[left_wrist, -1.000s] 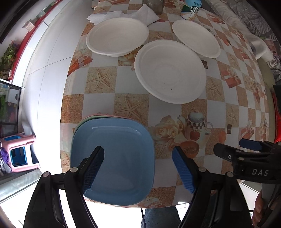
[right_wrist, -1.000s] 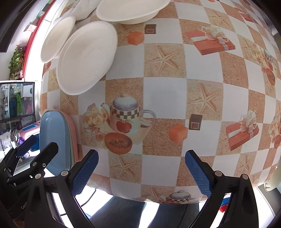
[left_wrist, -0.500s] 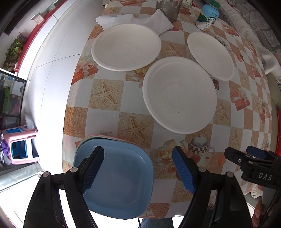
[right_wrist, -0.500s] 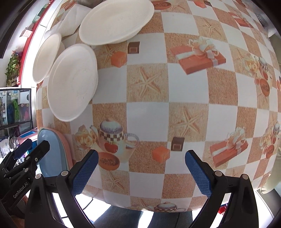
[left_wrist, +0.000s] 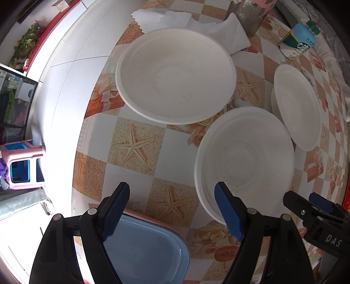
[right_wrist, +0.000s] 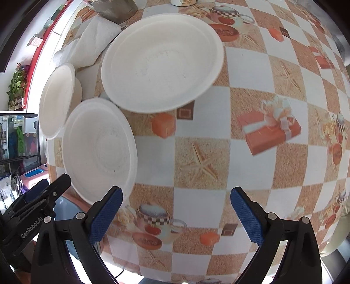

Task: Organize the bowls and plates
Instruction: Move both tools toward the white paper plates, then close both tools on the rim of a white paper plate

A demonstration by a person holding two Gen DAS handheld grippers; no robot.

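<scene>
White round dishes: three. One large, far left [left_wrist: 175, 76]; one near centre [left_wrist: 245, 159]; one at right [left_wrist: 297, 104], seen edge-on, so plate or bowl cannot be told.

Square plastic plates at the near edge of the surface [left_wrist: 135, 148]: a stack, blue one on top [left_wrist: 144, 251], a pink rim [left_wrist: 157, 221] showing beneath. At least two; full count hidden.

White paper napkins or towels at the far side [left_wrist: 227, 35]: a loose heap, number unclear.

Bottles: one, blue cap end, green logo label [left_wrist: 297, 42].

Grey metal container: one [left_wrist: 249, 17], partly out of frame.

Tools: two, the left tool [left_wrist: 172, 209] and the right tool [right_wrist: 175, 209].

Pink stool on the floor: one [left_wrist: 19, 166].
</scene>
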